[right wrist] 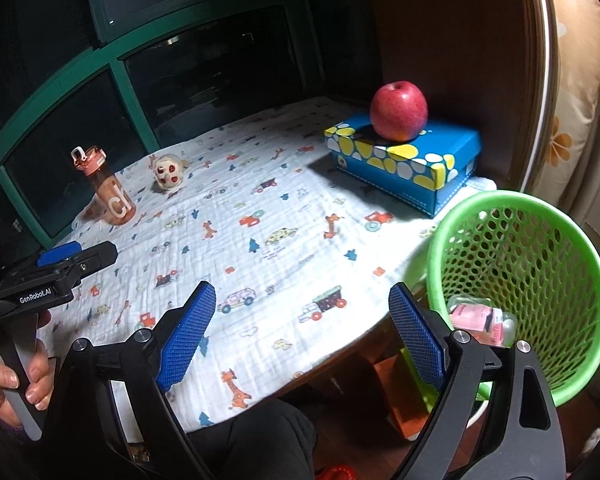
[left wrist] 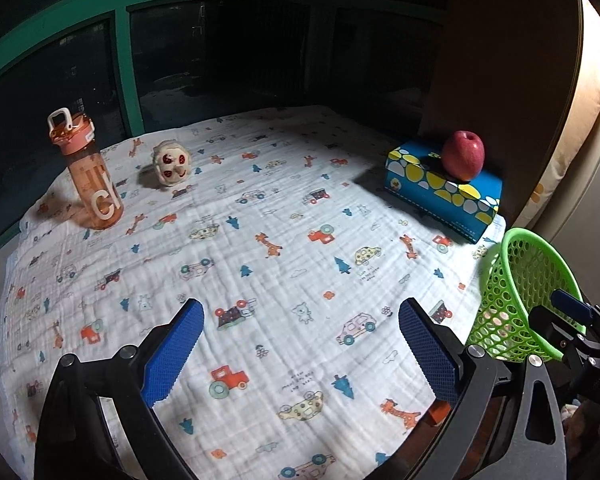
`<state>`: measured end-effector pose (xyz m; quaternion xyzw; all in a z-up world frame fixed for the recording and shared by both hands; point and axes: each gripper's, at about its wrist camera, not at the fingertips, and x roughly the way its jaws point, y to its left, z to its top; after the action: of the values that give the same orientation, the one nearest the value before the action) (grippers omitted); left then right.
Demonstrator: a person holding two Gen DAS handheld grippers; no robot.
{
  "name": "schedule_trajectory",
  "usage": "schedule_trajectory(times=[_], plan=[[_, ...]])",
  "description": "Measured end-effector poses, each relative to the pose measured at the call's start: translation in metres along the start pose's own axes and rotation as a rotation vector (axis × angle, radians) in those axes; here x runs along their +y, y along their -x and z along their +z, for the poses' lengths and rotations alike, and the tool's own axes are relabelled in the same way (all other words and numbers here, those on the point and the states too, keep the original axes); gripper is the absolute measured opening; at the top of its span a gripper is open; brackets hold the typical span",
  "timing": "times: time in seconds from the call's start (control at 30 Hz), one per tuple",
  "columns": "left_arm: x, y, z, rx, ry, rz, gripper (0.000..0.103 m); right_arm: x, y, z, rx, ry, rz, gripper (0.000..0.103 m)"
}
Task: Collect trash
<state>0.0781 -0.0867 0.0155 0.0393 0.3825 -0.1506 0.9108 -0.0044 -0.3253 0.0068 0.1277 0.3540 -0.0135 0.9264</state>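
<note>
Currently, left gripper [left wrist: 300, 344]: hovering low in the frame over the cloth, its blue textured jaws standing wide apart and gripping nothing.
Right gripper [right wrist: 302, 334]: hanging at the bottom of its view over the near edge of the counter, jaws spread wide and holding nothing.
Green perforated plastic basket [right wrist: 540, 264]: sitting at the lower right of the right wrist view, just beyond the counter edge, tilting toward the camera.
Pink crumpled wrapper trash [right wrist: 480, 320]: lying inside the basket at its bottom.
White cotton cloth printed with cars and giraffes [left wrist: 260, 220]: covering the counter.
Orange translucent drinking bottle [left wrist: 90, 176]: standing upright at the left.
Small cream plush toy [left wrist: 172, 164]: resting just right of the bottle.
Red apple [right wrist: 399, 106]: sitting on top of the blue tissue box with yellow and white spots [right wrist: 400, 164], upper right.
</note>
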Motion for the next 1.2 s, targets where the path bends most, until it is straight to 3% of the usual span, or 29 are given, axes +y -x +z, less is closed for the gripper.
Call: schedule_trajectory(times=[0.17,0.67,1.2], plan=[[0.011,0.011,-0.007,-0.021,0.009,0.047,0.095,0.013,0.002,-0.001,-0.023,0.029,-0.018,0.091],[0.029,0.027,-0.025,-0.038,0.066,0.094,0.096,0.029,0.002,-0.005,-0.022,0.046,0.009,0.093],[0.031,0.032,-0.028,-0.040,0.069,0.101,0.096,0.031,0.004,-0.006,-0.025,0.052,0.015,0.094]])
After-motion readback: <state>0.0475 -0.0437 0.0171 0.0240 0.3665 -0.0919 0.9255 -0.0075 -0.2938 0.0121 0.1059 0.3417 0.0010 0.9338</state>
